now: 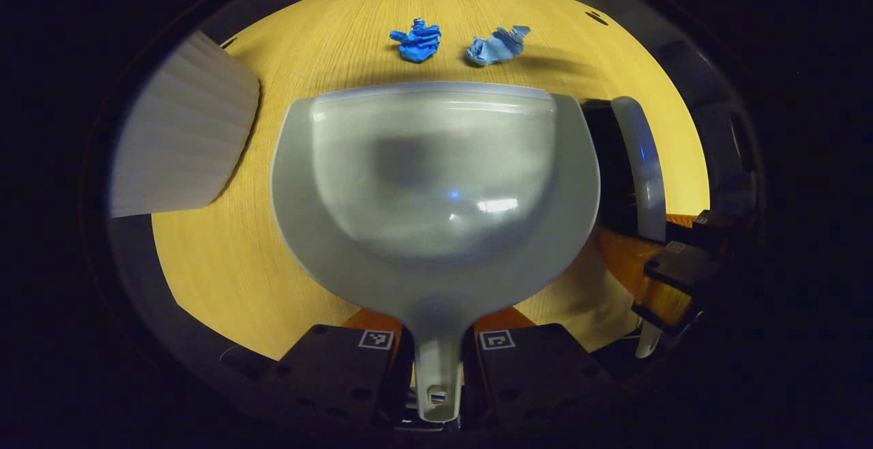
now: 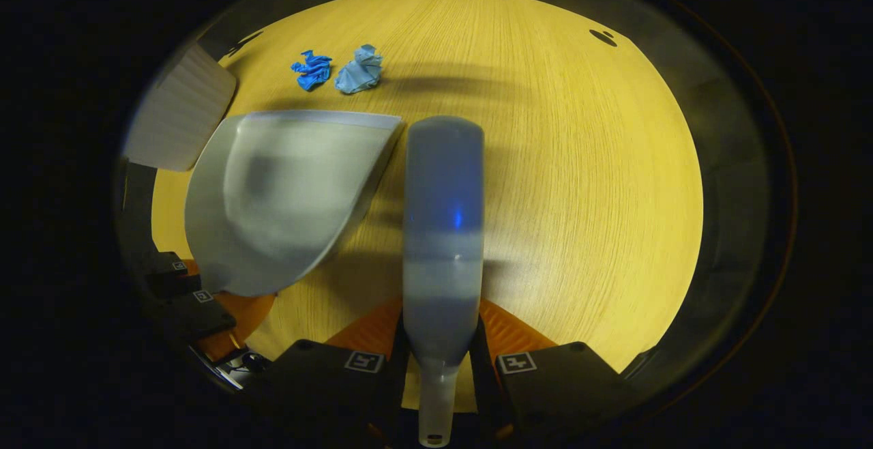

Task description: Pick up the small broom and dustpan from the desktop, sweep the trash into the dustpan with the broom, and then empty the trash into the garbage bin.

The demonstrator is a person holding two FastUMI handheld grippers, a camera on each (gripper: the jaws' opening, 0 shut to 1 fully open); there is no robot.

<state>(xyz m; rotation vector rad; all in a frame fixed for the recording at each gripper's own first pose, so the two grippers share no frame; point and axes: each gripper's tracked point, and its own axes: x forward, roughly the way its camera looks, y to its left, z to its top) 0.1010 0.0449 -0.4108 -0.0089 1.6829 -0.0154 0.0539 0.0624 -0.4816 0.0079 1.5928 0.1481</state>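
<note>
The left gripper (image 1: pixel 436 367) is seen with its jaws clamped on the slim stem of the dustpan (image 1: pixel 436 183), and the right gripper (image 2: pixel 436 381) with its jaws closed on the neck of the small broom (image 2: pixel 443 230); the picking-up can therefore be judged done, while sweeping and emptying are left. In the left gripper view the dustpan is spread toward 12 o'clock as a smooth, glossy grey scoop, rounded at the back and straight along its pale front lip, and it appears empty. In the right gripper view the broom runs toward 12 o'clock as a long, rounded grey form, matte and blurred, with the pan just beside it at 10 o'clock. Beyond the pan's lip, two crumpled pieces of trash lie unswept on the tabletop (image 1: pixel 225 278): a bright blue wad (image 1: pixel 416 41) and a paler blue wad (image 1: pixel 496 46), both creased and thin-looking. The tabletop is yellowish wood-grain. A ribbed pale object (image 1: pixel 184 128) lies at 9 o'clock; what it is cannot be told.
</note>
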